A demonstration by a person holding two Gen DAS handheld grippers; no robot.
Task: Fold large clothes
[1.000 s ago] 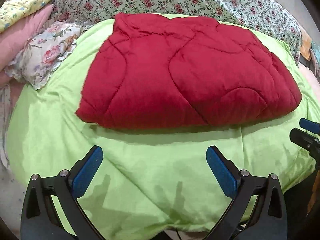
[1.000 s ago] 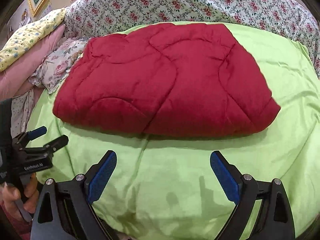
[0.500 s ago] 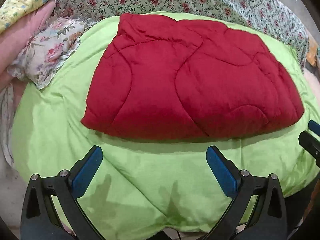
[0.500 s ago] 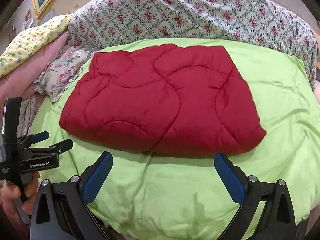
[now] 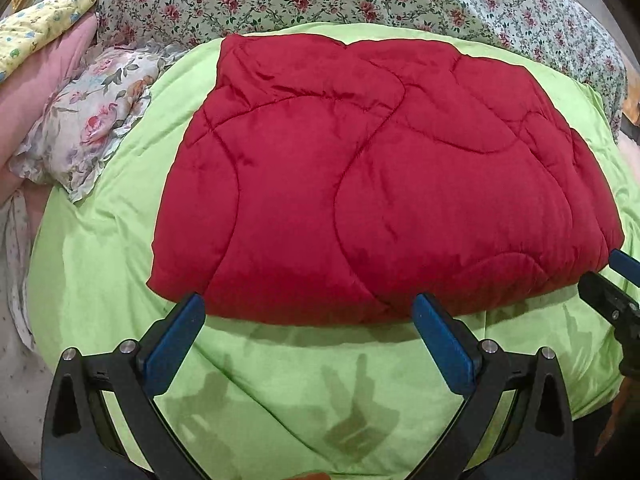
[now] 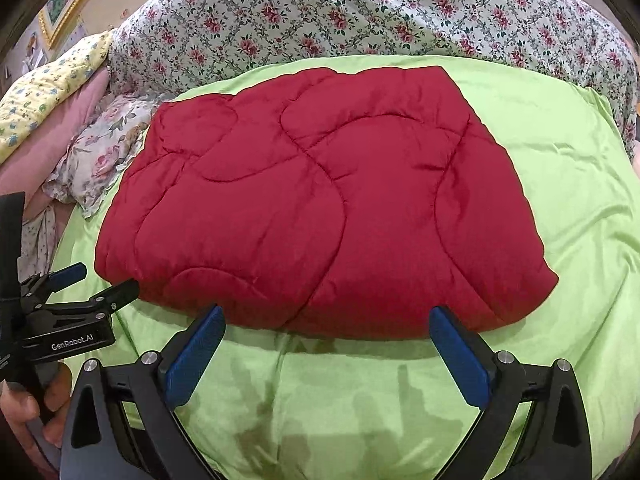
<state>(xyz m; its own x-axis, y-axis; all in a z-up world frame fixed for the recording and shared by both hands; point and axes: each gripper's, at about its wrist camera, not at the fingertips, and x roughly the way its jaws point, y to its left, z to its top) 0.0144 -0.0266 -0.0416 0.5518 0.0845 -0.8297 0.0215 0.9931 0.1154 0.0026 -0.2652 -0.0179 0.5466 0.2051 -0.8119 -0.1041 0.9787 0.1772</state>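
Folded red quilted comforter [image 5: 380,184] flat on green bedsheet [image 5: 280,380]

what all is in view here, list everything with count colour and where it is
quilt: one, dark red, folded, lying on the green sheet, centre of both views
sheet: one, lime green, spread over the bed under the quilt
floral bedcover: one, pale with red roses, behind the green sheet
frilled pillow: one, pale with pink flowers, left of the quilt
pink cushion: one, far left
yellow printed fabric: one, on top of the pink cushion
picture frame: one, gold, on the wall, upper left
left gripper: black with blue fingers, open, nothing between them
right gripper: same, open, empty
hand: one, holding the left gripper's handle
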